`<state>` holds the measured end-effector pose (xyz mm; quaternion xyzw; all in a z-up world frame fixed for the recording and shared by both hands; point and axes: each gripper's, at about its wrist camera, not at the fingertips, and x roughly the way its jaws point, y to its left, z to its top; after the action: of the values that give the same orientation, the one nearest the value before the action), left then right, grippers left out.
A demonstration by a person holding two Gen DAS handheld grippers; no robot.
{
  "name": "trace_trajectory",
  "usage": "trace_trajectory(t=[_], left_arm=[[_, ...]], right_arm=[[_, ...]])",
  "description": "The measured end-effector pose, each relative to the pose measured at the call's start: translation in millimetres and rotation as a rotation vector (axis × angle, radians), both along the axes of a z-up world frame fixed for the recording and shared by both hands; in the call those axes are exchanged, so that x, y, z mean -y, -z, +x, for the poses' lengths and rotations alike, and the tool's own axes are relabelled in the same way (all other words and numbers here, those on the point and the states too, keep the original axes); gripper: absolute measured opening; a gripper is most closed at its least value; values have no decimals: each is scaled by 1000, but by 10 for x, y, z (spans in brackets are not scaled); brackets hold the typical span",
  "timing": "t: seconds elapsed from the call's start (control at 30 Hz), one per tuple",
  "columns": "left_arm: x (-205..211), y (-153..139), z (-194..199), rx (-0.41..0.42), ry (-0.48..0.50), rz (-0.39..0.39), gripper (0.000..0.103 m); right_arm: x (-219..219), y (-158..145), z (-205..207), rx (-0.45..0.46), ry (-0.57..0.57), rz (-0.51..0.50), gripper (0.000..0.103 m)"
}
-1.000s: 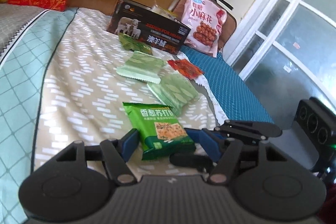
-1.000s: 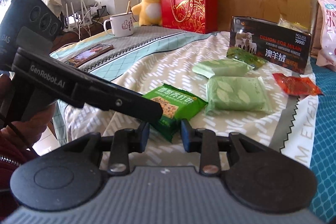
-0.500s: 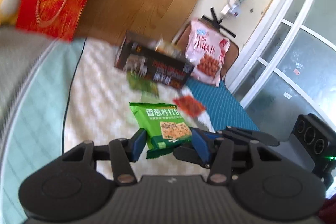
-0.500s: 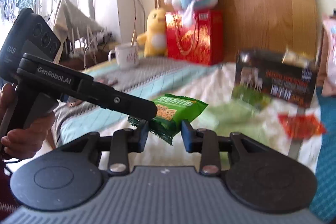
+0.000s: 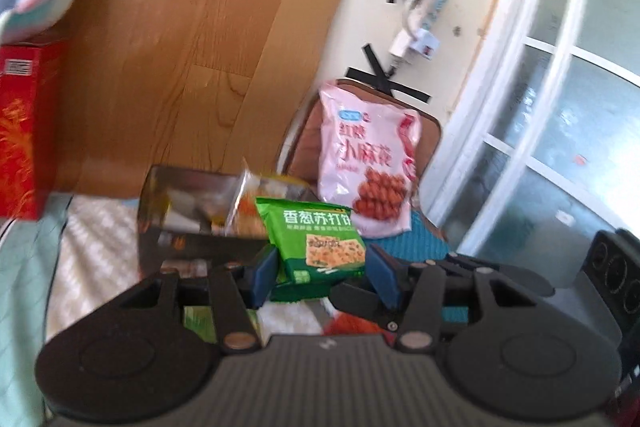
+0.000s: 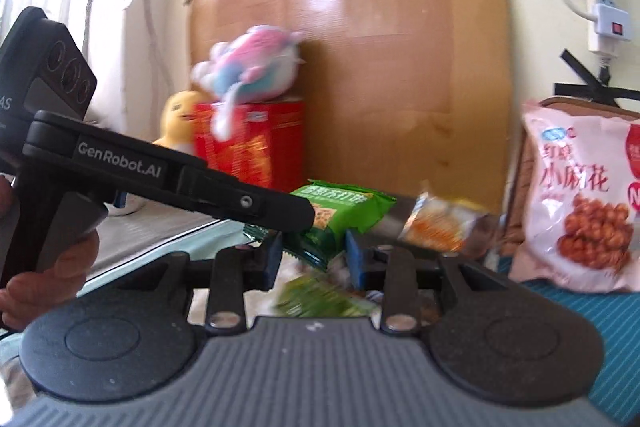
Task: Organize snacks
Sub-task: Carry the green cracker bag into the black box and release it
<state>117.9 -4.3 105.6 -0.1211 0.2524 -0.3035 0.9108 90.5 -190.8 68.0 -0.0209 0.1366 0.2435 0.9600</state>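
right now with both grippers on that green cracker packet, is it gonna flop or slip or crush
The green cracker packet is probably fairly stiff: it juts forward from the left gripper without drooping. It looks light, a small foil pack held aloft by its lower end. The glossy film could slip, and the crackers inside may crack if the right gripper squeezes harder.

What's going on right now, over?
Both grippers, left and right, shut on the green cracker packet, held aloft. Black box ahead. Nothing blocking.
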Motion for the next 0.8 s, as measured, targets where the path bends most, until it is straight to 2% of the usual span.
trace_trajectory(t=[0.2, 0.47, 0.53, 0.6, 0.7, 0.8], left_arm=[[186, 132, 613, -35, -20, 12, 48], [342, 346, 989, -58, -31, 56, 51], [383, 379, 1024, -55, -34, 75, 53], [373, 373, 995, -45, -41, 73, 57], [239, 293, 847, -18, -33, 21, 60], [60, 230, 663, -19, -23, -33, 64]], right_arm=[[136, 103, 523, -38, 46, 18, 37], [177, 261, 829, -81, 63, 1, 40], [188, 272, 858, -76, 77, -1, 45], [217, 260, 834, -79, 81, 2, 45], [338, 215, 706, -68, 101, 30, 45], [536, 211, 572, -112, 107, 89, 45]])
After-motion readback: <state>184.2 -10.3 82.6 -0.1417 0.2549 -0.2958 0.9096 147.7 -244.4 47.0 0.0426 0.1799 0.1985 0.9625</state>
